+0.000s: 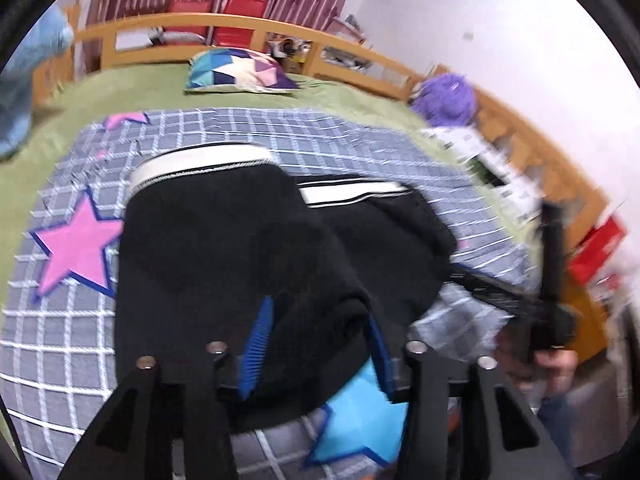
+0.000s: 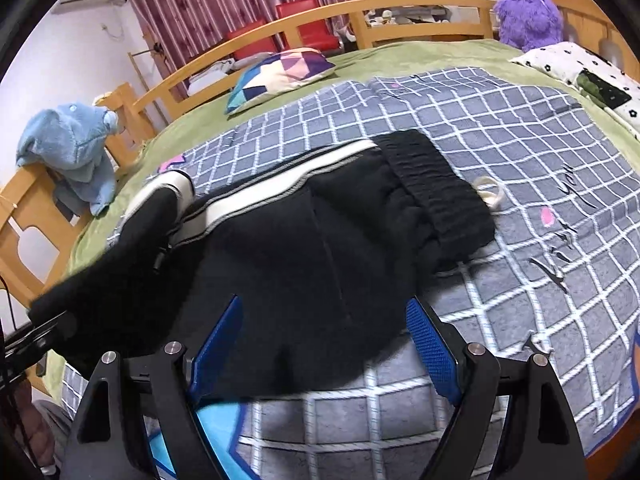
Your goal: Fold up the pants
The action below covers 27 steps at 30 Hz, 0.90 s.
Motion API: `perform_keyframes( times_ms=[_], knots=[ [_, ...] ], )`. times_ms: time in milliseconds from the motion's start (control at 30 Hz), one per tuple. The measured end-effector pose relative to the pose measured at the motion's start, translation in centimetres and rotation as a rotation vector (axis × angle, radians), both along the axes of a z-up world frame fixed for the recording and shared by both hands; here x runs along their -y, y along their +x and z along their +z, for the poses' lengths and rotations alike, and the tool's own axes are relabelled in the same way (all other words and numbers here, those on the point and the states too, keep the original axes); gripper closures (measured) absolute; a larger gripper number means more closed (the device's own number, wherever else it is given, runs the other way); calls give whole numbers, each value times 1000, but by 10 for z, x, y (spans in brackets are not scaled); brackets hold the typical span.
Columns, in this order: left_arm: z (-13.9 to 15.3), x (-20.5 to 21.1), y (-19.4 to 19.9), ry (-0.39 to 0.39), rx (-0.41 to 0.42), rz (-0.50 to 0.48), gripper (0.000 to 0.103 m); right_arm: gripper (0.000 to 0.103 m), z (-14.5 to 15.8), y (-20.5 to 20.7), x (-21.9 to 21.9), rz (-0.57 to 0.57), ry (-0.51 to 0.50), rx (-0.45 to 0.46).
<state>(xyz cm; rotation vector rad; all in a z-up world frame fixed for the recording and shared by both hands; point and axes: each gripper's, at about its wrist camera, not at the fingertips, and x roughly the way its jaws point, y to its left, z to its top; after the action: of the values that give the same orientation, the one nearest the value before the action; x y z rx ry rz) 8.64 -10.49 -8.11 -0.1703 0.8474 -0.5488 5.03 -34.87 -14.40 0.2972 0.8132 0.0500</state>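
Black pants [image 1: 224,240] with a white side stripe [image 1: 208,160] lie doubled over on a grey checked blanket [image 1: 60,340]. In the left wrist view a thick fold of the black cloth sits between the blue pads of my left gripper [image 1: 318,312]; the jaws stand apart and do not pinch it. My right gripper [image 2: 325,304] hangs wide open over the near edge of the pants [image 2: 320,240], holding nothing. The ribbed waistband [image 2: 436,184] points to the far right. At the left edge of the right wrist view, cloth hides the tip of the left gripper [image 2: 40,336].
The blanket covers a green bed with a wooden rail [image 1: 160,26]. On the bed are a patchwork pillow [image 2: 280,70], a purple plush toy [image 2: 528,16] and a white patterned pillow [image 2: 580,68]. A blue plush [image 2: 72,140] hangs on the rail at the left. A person's hand [image 1: 556,360] shows at the right.
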Motion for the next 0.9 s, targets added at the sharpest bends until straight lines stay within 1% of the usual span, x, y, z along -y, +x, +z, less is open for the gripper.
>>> perform_keyframes(
  times_ms=[67, 133, 200, 233, 333, 367, 467, 500, 567, 667, 767, 833, 867, 900],
  knots=[
    [4, -14, -7, -36, 10, 5, 49, 20, 2, 4, -11, 15, 11, 12],
    [6, -27, -9, -52, 29, 8, 48, 20, 4, 9, -21, 36, 34, 21],
    [7, -47, -14, -59, 42, 29, 44, 20, 4, 14, -34, 64, 61, 28],
    [7, -53, -12, -55, 43, 42, 44, 20, 5, 16, -39, 75, 69, 31],
    [3, -80, -3, 4, 46, 121, 44, 20, 4, 23, -60, 121, 97, 28],
    [2, -86, 1, 13, 47, 137, 44, 20, 3, 26, -69, 145, 112, 21],
    [0, -105, 19, 59, 56, 196, 44, 26, -1, 32, -89, 192, 134, 5],
    [-4, -111, 24, 82, 70, 222, 44, 29, -4, 34, -97, 208, 138, -6],
    [-11, -121, 28, 80, 75, 238, 44, 32, -8, 37, -108, 230, 156, -21],
    [-25, -128, 33, 75, 45, 257, 44, 32, -18, 48, -121, 250, 203, -52],
    [-34, -133, 36, 110, 48, 280, 44, 32, -30, 63, -130, 249, 260, -108],
    [-36, -137, 39, 99, 45, 286, 44, 32, -36, 75, -135, 240, 285, -144],
    [-38, -140, 43, 82, 33, 292, 44, 35, -37, 81, -137, 234, 310, -154],
    [-39, -141, 46, 71, 23, 298, 44, 47, -37, 85, -138, 231, 339, -160]
  ],
)
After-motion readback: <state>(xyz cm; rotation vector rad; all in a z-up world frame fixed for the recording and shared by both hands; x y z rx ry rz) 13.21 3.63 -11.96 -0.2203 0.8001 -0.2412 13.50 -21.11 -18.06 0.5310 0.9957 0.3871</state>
